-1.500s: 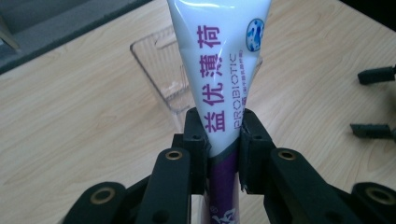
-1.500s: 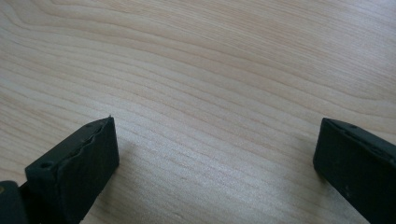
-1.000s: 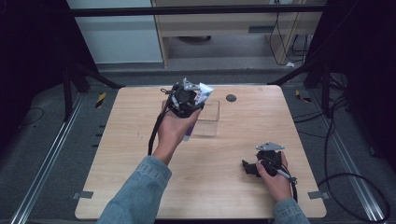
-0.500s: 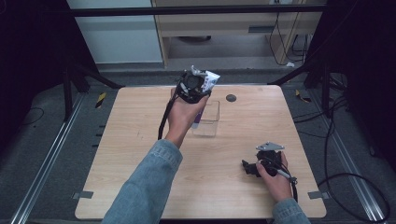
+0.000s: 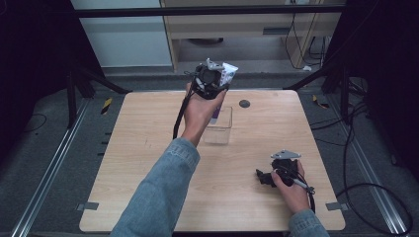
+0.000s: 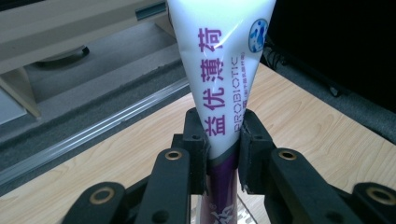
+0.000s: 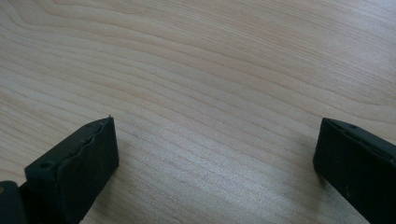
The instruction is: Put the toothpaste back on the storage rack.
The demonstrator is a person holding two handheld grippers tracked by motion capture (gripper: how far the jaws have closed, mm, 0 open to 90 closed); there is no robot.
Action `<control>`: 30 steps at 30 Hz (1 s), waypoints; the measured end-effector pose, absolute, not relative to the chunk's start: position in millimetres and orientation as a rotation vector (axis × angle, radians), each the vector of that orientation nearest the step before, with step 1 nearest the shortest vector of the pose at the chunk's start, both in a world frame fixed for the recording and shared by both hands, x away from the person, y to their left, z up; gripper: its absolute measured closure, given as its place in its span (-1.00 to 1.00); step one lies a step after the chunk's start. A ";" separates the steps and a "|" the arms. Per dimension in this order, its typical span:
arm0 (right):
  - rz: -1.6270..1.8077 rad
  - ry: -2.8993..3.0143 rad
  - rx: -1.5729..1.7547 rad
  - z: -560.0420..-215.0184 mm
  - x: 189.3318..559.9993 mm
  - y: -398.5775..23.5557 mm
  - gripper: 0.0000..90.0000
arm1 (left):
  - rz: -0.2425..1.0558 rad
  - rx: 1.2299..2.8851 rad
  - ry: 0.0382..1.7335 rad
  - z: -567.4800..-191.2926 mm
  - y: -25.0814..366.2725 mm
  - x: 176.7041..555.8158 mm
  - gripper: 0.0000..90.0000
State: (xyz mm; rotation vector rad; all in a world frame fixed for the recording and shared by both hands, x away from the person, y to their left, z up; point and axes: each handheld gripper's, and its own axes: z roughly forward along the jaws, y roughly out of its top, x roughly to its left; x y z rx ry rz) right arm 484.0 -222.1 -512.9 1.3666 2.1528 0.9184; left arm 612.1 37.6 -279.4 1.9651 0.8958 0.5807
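Tongs check: had left tongs (image 6: 223,140) clamped low on the toothpaste tube (image 6: 224,60), raised over the clear box (image 5: 220,132) near the far edge of the table (image 5: 143,148), and right tongs (image 7: 215,154) wide apart on bare wood. Called for a light, steady squeeze and a straight path past the thin rigid walls, given soft, glossy white-and-purple plastic, flat and wide at the top end.

White tube (image 6: 224,70) with purple lettering, black tools, pale wood worktop (image 5: 148,148).
Your sleeve (image 5: 158,192) is blue denim; the tube's lower end is purple; the box (image 5: 220,129) is clear.
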 end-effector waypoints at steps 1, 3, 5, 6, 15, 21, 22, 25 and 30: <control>0.919 2.153 1.368 -512.9 484.0 -222.1 -0.99 | 0.580 1.959 0.891 -279.9 36.7 612.8 0.68; 0.918 2.153 1.367 -512.9 484.0 -222.1 -0.99 | 0.585 1.950 0.880 -280.5 35.4 614.3 0.68; 0.917 2.156 1.361 -513.0 484.4 -222.4 -0.99 | 0.589 1.938 0.875 -280.3 34.3 616.5 0.68; 0.917 2.158 1.360 -512.9 484.5 -222.5 -0.99 | 0.595 1.938 0.874 -279.4 34.4 617.8 0.68; 0.920 2.160 1.360 -512.9 484.8 -222.6 -0.99 | 0.628 1.910 0.860 -275.7 34.6 621.9 0.68; 0.920 2.160 1.359 -512.9 484.8 -222.6 -0.99 | 0.629 1.907 0.857 -279.9 38.3 624.5 0.68; 0.920 2.161 1.359 -512.9 484.8 -222.6 -0.99 | 0.632 1.906 0.858 -280.6 38.5 624.6 0.68; 0.920 2.161 1.359 -513.0 484.8 -222.6 -0.99 | 0.642 1.891 0.853 -281.9 39.0 624.5 0.68; 0.920 2.161 1.359 -512.9 484.8 -222.6 -0.99 | 0.661 1.867 0.835 -281.0 36.8 622.1 0.68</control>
